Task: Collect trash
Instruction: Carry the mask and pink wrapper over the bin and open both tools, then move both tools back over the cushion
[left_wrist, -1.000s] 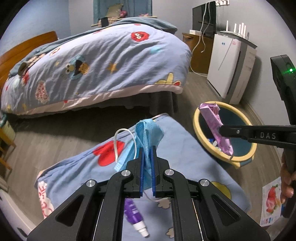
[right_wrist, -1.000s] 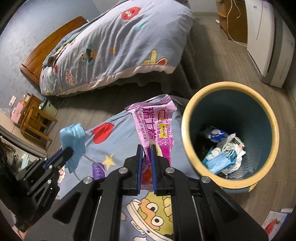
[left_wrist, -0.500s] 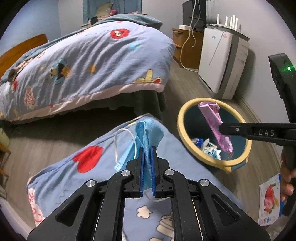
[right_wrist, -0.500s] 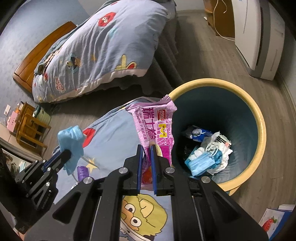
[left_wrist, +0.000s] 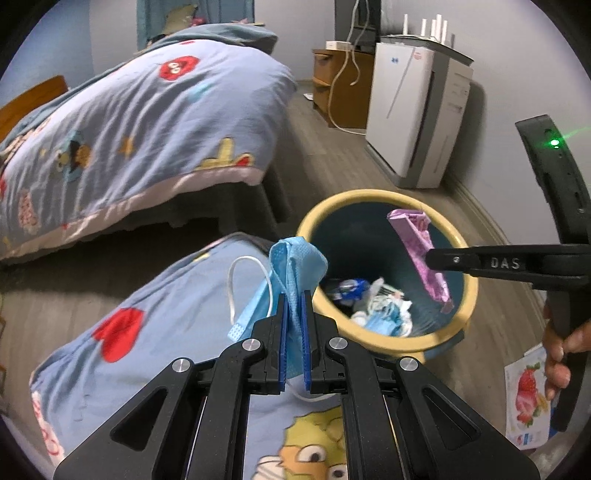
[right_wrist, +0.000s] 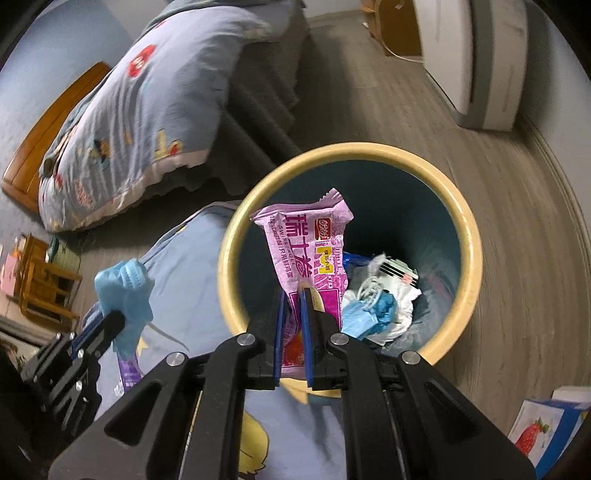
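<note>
Both hands nearer bin (right_wrist: 461, 229) | right gripper (right_wrist: 293, 295) tilted down, wrapper (right_wrist: 310, 243) clamped

Pink wrapper (right_wrist: 310, 254) upright above bin (right_wrist: 469, 236); blue mask (left_wrist: 295, 266) beside rim.

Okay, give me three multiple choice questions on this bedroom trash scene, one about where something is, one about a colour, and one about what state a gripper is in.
1. Where is the pink wrapper?
A. Over the bin's mouth
B. On the bed
C. On the floor

2. What colour is the bin rim?
A. Red
B. Yellow
C. Black

3. What is the left hand-held gripper doing?
A. Hanging open and empty
B. Shut on a bottle
C. Shut on a blue mask

Answers: 1 A, the right hand-held gripper holds the wrapper above the bin opening. 2 B, the rim is pale yellow around a teal inside. 3 C, the mask is pinched between its pads.
</note>
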